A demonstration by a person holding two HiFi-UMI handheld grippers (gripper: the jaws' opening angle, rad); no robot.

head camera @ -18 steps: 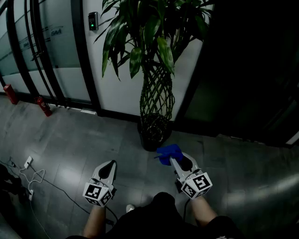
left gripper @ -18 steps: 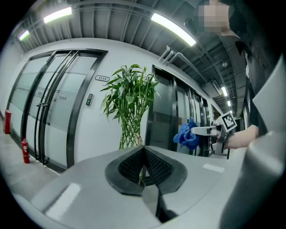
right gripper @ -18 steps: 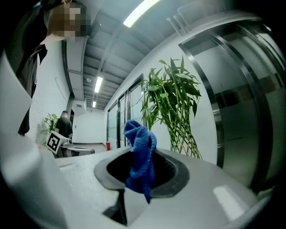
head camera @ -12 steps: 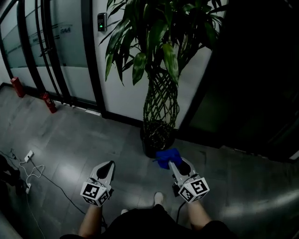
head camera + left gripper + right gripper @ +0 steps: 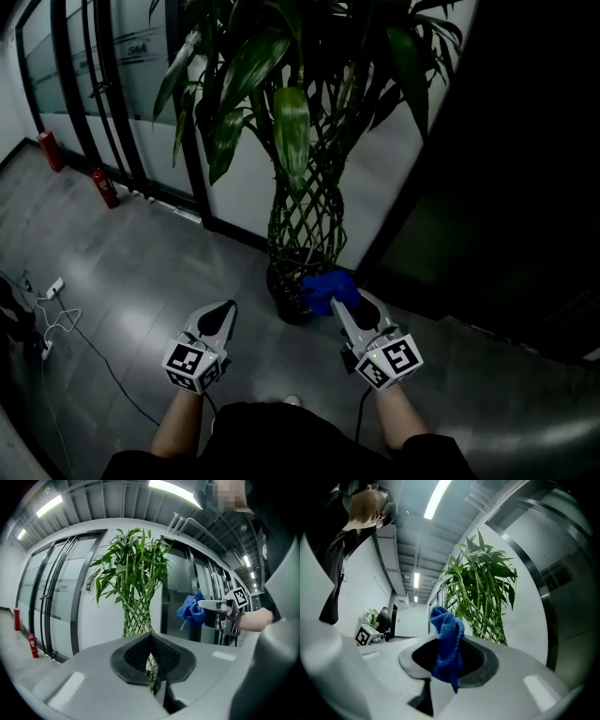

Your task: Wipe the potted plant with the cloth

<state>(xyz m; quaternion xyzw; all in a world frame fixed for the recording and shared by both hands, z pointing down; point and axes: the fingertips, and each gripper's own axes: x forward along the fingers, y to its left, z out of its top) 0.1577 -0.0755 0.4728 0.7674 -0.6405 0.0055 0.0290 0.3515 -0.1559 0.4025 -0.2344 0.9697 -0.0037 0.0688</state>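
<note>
Having stepped nearer, the person held the left gripper [image 5: 223, 314] closed and empty, the tall green potted plant with braided stems [image 5: 307, 211] just ahead, and the right gripper [image 5: 345, 302] clamped on a crumpled blue cloth [image 5: 326, 287], probably best lifted gently to the leaves [image 5: 291, 131].

Rig as I see it from here: left gripper [image 5: 225, 307] and right gripper [image 5: 342, 302] are matching pale grey moulded shells, broad at the back and tapering to a point. The pads [image 5: 136, 654] are black and finely ribbed, set in a dark rounded surround. Each gripper carries a white marker cube, the left cube [image 5: 192, 366] and right cube [image 5: 389, 359], printed with black square codes. A thin dark cable [image 5: 360, 417] hangs below the right cube. The wearer has bare forearms [image 5: 178, 427] and black clothing [image 5: 272, 441].
</note>
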